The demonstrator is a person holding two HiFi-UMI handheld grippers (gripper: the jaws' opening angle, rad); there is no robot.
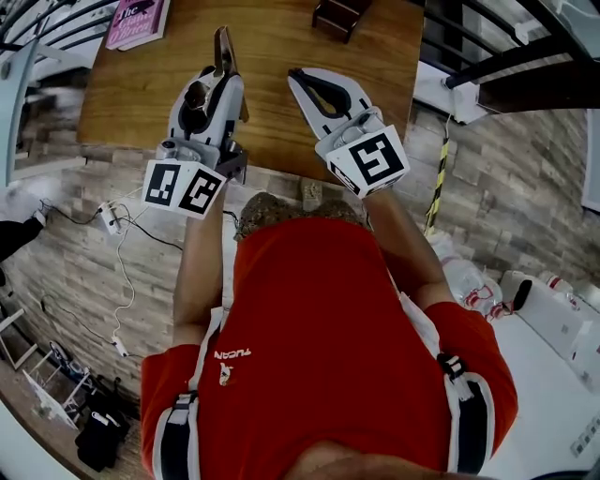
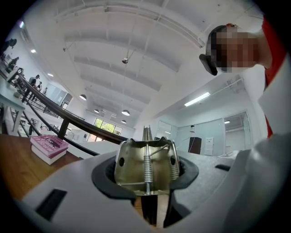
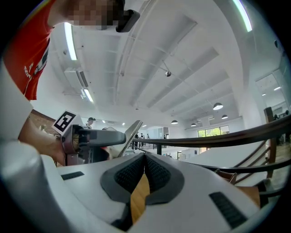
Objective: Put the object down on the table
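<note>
Head view shows our left gripper (image 1: 217,84) clamped on the hinge end of the metal tongs (image 1: 225,49), held over the wooden table (image 1: 281,37). The tongs' arms are squeezed nearly together and grip nothing. Our right gripper (image 1: 298,79) is closed and empty. We read "TUCAN" on the red shirt (image 1: 319,309). The title on the pink book (image 1: 138,21) is illegible.

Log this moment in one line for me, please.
left gripper: shut on metal spring clip | right gripper: shut, empty | clip over table

Bright, even light; fisheye-warped edges
</note>
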